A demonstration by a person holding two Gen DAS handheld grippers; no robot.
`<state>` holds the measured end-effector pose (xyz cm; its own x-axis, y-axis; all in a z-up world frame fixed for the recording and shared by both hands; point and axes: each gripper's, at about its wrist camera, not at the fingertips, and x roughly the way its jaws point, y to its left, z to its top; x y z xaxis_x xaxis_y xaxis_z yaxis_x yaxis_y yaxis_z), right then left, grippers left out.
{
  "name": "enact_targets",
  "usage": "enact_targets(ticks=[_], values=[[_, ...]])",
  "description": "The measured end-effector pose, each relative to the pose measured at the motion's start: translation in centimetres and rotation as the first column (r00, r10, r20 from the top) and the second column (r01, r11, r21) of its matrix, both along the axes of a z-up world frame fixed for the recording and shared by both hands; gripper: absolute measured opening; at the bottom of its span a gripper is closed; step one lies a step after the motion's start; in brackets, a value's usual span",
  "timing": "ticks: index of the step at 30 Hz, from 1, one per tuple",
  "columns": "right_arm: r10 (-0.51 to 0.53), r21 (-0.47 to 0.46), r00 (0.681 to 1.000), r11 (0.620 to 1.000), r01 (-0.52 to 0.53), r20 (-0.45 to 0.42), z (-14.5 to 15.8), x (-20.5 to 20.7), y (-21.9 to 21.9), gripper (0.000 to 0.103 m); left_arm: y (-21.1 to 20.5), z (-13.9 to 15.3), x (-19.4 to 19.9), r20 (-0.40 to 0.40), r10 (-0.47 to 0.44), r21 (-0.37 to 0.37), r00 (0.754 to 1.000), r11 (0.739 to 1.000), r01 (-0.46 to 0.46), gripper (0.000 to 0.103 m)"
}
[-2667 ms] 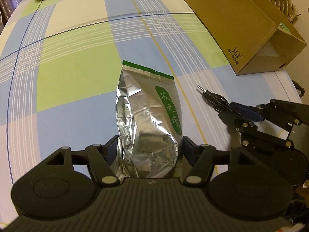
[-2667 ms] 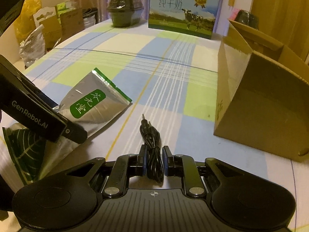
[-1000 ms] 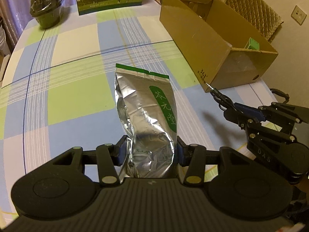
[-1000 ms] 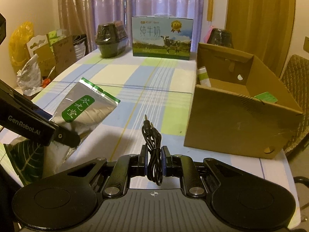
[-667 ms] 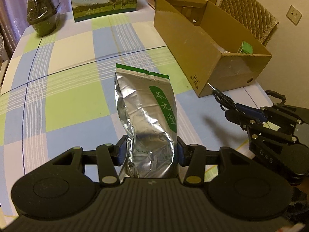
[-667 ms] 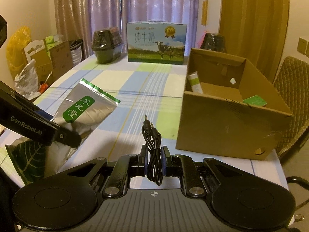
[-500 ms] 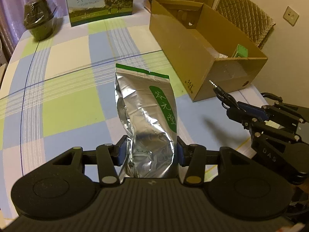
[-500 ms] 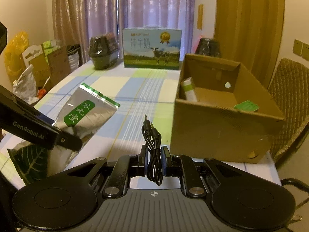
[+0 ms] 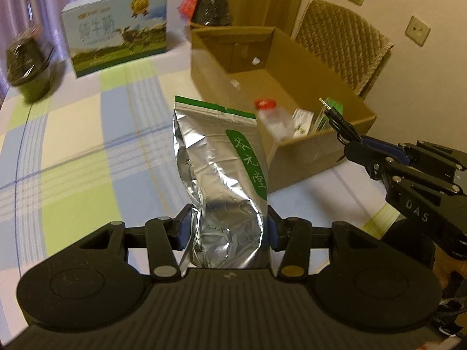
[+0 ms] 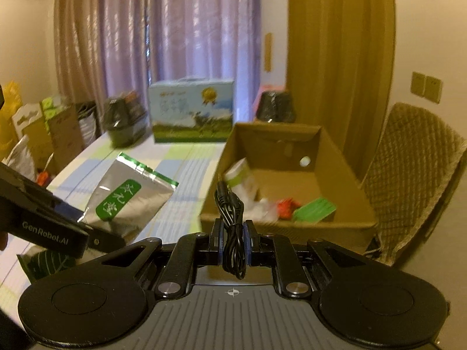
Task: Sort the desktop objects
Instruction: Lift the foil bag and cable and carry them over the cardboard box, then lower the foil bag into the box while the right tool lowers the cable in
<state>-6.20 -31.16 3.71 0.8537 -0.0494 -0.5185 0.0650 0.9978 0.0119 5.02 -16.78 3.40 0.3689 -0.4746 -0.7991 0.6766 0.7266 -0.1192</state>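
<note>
Foil pouch [image 9: 224,172] base hidden between clamped left jaws; black cable [image 10: 232,227] in right jaws, box contents blurred.

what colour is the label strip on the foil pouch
Green with pale characters, on a silver foil pouch held by the left gripper; clearest in the left wrist view.

The table is being viewed from above by the left wrist camera, the cardboard box [image 9: 294,145] lying at two o'clock; the same box [image 10: 280,227] is being faced closely, level, at twelve o'clock by the right.
</note>
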Motion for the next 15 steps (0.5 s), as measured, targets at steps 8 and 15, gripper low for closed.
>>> enact_targets(ticks=[8,15], values=[[-0.057,0.0,0.997,0.998,0.057,0.053,2.1,1.6,-3.7,0.01,-4.5,2.0,2.0,0.008,-0.034,-0.044,0.999,0.998,0.034,0.044],[-0.091,-0.012,0.994,0.996,0.092,0.064,2.8,3.1,-7.0,0.01,-8.1,2.1,3.9,-0.023,-0.038,-0.075,0.999,0.996,0.037,0.044]])
